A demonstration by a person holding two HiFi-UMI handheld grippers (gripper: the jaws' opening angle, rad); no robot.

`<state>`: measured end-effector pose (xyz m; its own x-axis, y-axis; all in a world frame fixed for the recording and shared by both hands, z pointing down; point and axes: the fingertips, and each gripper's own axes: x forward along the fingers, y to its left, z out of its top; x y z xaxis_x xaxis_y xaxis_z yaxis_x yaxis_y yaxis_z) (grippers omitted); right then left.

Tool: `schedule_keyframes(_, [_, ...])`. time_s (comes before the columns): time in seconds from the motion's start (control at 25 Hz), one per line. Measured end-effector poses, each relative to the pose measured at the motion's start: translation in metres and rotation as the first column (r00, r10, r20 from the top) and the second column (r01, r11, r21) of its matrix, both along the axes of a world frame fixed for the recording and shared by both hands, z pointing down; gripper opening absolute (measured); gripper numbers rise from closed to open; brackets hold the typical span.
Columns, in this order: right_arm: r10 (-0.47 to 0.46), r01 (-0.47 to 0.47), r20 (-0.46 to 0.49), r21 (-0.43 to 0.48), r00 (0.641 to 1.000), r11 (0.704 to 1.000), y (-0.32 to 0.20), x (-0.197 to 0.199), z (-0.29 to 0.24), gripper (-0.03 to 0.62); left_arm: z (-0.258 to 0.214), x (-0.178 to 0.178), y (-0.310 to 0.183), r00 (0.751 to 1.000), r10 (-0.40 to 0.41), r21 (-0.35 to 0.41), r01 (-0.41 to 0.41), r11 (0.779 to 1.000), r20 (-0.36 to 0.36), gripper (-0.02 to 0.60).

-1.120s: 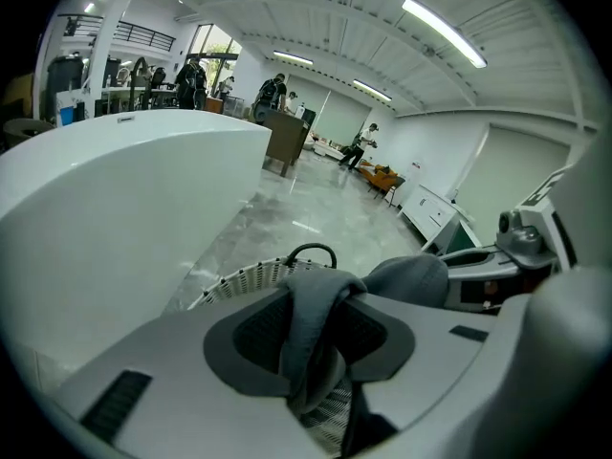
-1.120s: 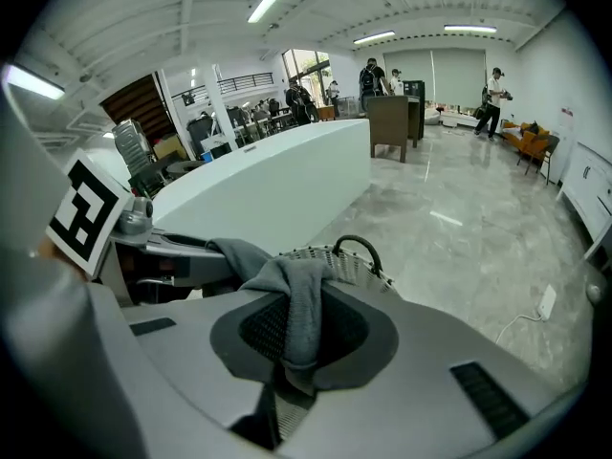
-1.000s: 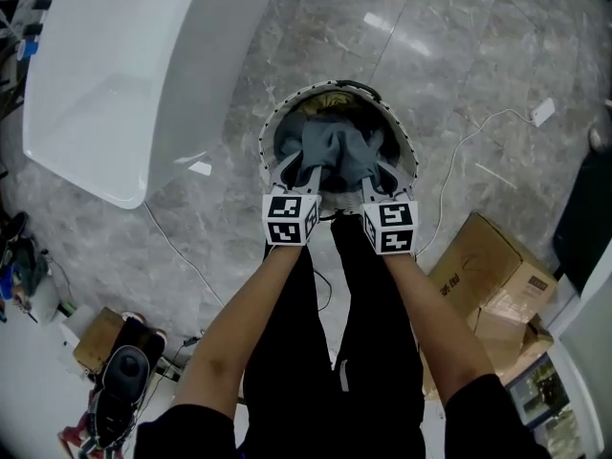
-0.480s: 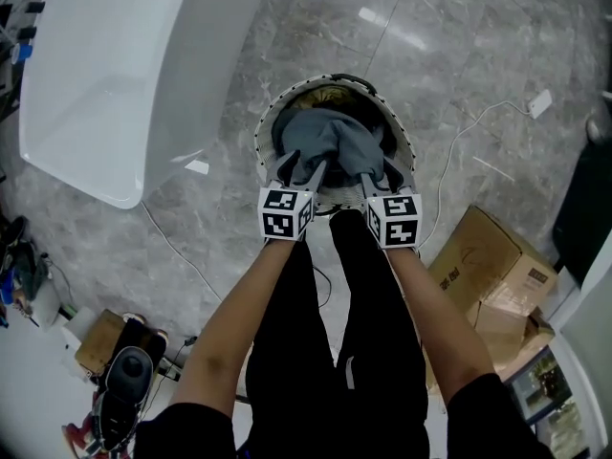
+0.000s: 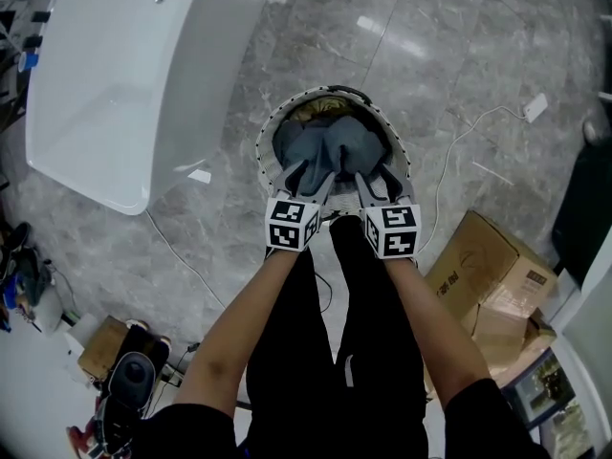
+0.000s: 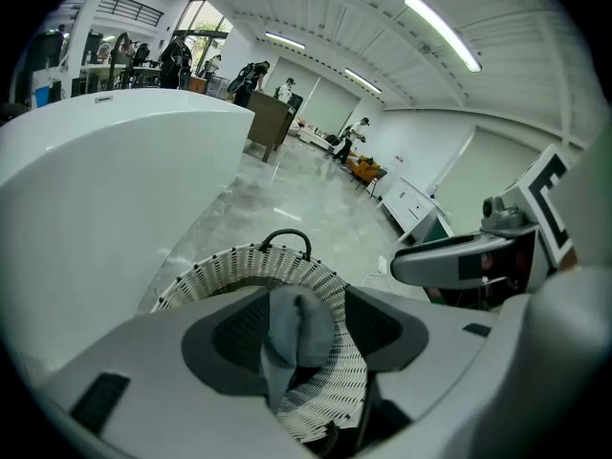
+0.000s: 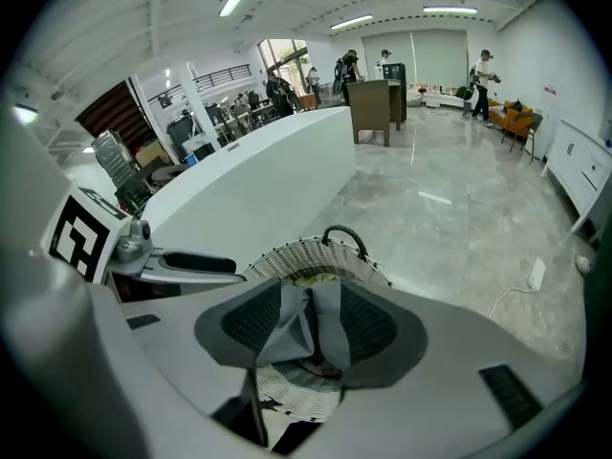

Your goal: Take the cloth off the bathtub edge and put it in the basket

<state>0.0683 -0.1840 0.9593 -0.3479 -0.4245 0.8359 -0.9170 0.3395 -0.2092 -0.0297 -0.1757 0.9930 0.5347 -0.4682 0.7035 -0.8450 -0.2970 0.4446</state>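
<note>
The grey cloth lies bunched inside the round white wicker basket on the floor. My left gripper and right gripper hang side by side over the basket's near rim. Both have just been opening. In the left gripper view a loose fold of cloth still stands between the spread pads, over the basket. The right gripper view shows the same: a slack fold of cloth in the gap, the basket below. Neither pair of pads presses on the cloth.
The white bathtub stands to the basket's left. Cardboard boxes sit at the right, and a white cable trails across the marble floor. Bags and clutter lie at the lower left. The person's legs stand just behind the basket.
Both pairs of jaws have spread apart and let the cloth go. The cloth, bulging up half a second ago, has sagged lower into the basket.
</note>
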Motion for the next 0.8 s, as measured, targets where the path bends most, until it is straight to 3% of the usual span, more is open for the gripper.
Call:
schedule_keyframes(0.52, [0.034, -0.038, 0.042, 0.103, 0.999, 0.994, -0.013, 0.004, -0.074, 0.189, -0.064, 0.001, -0.004, 1.0, -0.013, 0.035, 0.013, 0.999, -0.015, 0.241])
schedule_keyframes(0.64, [-0.011, 0.004, 0.051, 0.135, 0.999, 0.991, -0.01, -0.003, -0.121, 0.189, -0.108, 0.002, -0.004, 0.999, -0.014, 0.058, 0.016, 0.998, -0.036, 0.241])
schedule_keyframes(0.8, [-0.027, 0.01, 0.08, 0.203, 0.996, 0.979, -0.014, -0.017, -0.191, 0.189, -0.18, -0.018, -0.024, 0.999, -0.013, 0.157, 0.019, 0.987, -0.043, 0.241])
